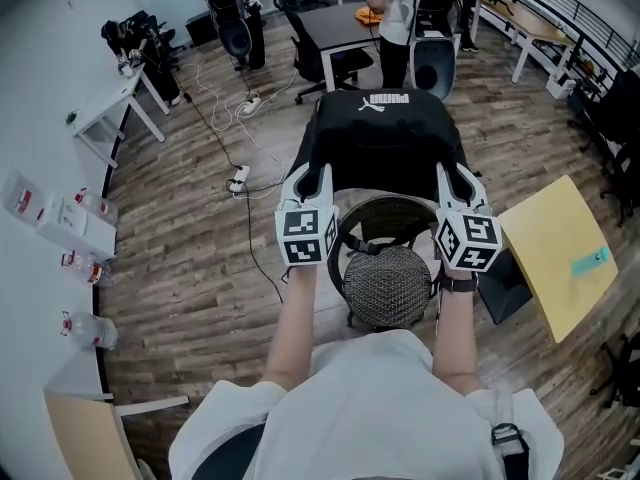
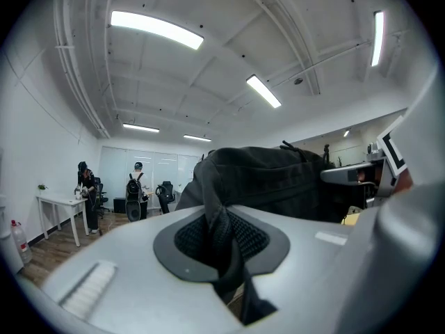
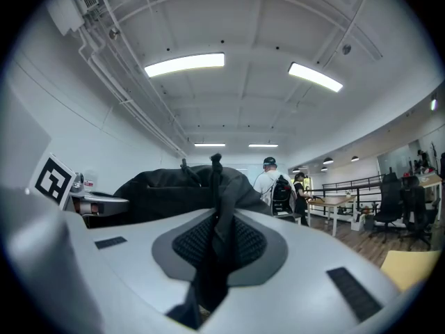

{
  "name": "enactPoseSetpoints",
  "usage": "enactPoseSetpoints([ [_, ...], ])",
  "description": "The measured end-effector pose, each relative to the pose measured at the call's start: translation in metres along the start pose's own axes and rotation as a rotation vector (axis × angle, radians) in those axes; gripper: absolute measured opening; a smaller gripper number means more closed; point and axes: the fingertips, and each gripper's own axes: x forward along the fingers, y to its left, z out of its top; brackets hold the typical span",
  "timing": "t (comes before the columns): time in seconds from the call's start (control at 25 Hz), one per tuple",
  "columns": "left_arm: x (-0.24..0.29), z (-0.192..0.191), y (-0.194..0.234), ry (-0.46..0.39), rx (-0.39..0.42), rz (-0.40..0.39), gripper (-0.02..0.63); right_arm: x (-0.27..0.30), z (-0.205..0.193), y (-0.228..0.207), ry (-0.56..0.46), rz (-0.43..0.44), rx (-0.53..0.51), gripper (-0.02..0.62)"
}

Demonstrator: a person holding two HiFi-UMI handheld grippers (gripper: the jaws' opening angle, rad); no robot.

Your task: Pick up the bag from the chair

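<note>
The chair (image 1: 388,286) stands closest, its mesh seat bare. Above it, the left tongs (image 1: 313,181) and right tongs (image 1: 459,181) each pinch a fold of the black bag (image 1: 385,143), one per side, likely to keep it level. The bag hangs between them, seemingly clear of the seat.

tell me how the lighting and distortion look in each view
Head view: even light, wooden floorboards bowed by fisheye, black fabric bag sharp. Left gripper view: white ceiling strip lights glare, corners black, foreground soft. Right gripper view: same curved ceiling and soft foreground.
</note>
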Motion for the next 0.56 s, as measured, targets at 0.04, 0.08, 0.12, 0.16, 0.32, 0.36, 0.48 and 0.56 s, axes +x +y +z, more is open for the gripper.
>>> enactPoseSetpoints([
  [0.04,0.000,0.000,0.000,0.000,-0.002,0.000,0.044,0.000,0.000,0.000,0.000,0.000,0.000,0.052],
  [0.08,0.000,0.000,0.001,0.000,-0.003,0.001,0.044,0.001,0.000,0.001,0.000,0.001,0.000,0.052],
  [0.12,0.000,0.001,0.002,-0.001,-0.004,0.001,0.044,0.001,0.000,0.001,-0.001,0.001,-0.002,0.052],
  [0.16,0.001,0.001,0.002,-0.002,-0.005,0.001,0.045,0.002,0.001,0.001,-0.001,0.001,-0.004,0.052],
  [0.32,0.003,-0.003,-0.003,-0.004,-0.009,-0.003,0.044,0.000,-0.002,-0.004,0.001,-0.005,-0.010,0.052],
  [0.36,0.004,-0.004,-0.005,-0.004,-0.009,-0.005,0.045,-0.001,-0.003,-0.005,0.001,-0.007,-0.010,0.052],
  [0.48,0.007,-0.004,-0.008,-0.005,-0.010,-0.013,0.046,-0.002,-0.004,-0.009,0.002,-0.012,-0.010,0.052],
  [0.56,0.009,-0.005,-0.010,-0.005,-0.012,-0.019,0.046,-0.001,-0.004,-0.011,0.003,-0.017,-0.012,0.052],
])
